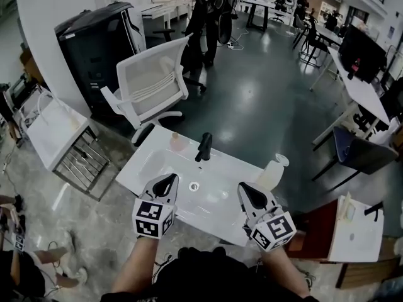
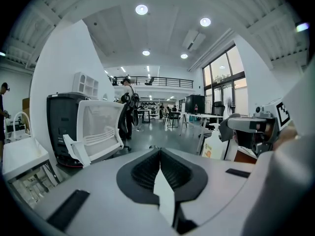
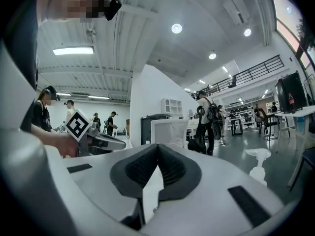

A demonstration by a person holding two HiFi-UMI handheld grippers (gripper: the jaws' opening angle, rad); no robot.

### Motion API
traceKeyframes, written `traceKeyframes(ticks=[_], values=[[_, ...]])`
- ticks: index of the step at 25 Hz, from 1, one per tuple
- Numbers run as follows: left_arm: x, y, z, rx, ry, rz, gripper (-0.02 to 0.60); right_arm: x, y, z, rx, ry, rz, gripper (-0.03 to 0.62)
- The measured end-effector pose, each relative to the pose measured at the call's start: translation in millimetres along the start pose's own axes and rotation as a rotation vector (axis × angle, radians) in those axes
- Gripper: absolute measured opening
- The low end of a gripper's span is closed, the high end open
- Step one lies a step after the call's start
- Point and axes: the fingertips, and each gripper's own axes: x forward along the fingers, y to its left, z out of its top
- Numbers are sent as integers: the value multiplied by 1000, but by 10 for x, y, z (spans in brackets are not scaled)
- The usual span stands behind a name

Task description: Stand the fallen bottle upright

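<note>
A white pump bottle (image 1: 271, 175) with an orange label stands upright on the right rim of the white sink top (image 1: 141, 165). It also shows in the left gripper view as the pump bottle (image 2: 215, 147), and its pump head (image 3: 258, 154) shows in the right gripper view. My left gripper (image 1: 167, 181) hovers over the front left of the basin, shut and empty. My right gripper (image 1: 250, 194) hovers over the front right, a little short of the bottle, also shut and empty. In both gripper views the jaws meet with nothing between them.
A black faucet (image 1: 203, 146) rises at the back of the basin, with a small pale item (image 1: 177, 142) to its left. Behind stand a white mesh chair (image 1: 154, 80) and a black cabinet (image 1: 94, 43). A second sink unit (image 1: 56, 131) is at left, a dark chair (image 1: 362, 153) at right.
</note>
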Motion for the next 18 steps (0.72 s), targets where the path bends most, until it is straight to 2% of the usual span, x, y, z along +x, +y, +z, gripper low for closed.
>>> traceKeyframes(ticks=[8,18], values=[[33,-98,5,11,10,2,19,-83,-27,-118,-37,45,27,11],[36,-162,-88,8,31,18,19,-176,-144,-179,-13,49,18,10]])
